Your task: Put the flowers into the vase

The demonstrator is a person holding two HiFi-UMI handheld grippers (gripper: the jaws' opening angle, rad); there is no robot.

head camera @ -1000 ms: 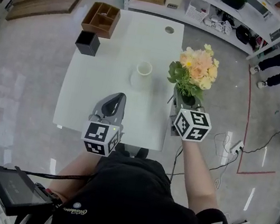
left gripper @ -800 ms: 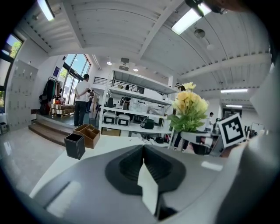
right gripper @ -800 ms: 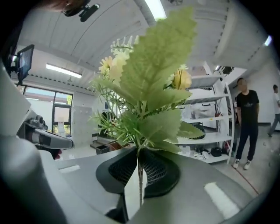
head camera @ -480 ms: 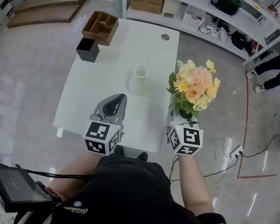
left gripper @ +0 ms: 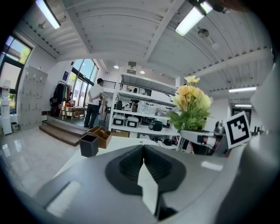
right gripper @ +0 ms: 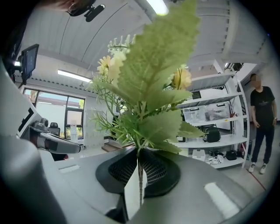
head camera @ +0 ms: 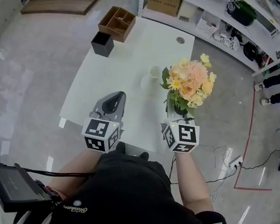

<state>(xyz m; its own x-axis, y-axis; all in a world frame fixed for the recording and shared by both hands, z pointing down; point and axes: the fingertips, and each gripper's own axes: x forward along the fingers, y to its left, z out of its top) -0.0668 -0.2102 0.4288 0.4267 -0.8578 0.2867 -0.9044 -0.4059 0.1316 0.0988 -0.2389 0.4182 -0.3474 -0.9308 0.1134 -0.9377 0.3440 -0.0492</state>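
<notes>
Item 1: flowers [head camera: 188,85], stems clamped in right gripper [head camera: 175,114], held over the table [head camera: 108,79] edge, near the vase [head camera: 153,74].
Item 2: left gripper [head camera: 114,102], jaws together, empty.
Handling: hold stems vertical, centre over vase mouth, lower slowly.

White table [head camera: 113,85] — white vase [head camera: 151,76], black box [head camera: 102,44], seemingly wooden organizer [head camera: 117,22].
</notes>
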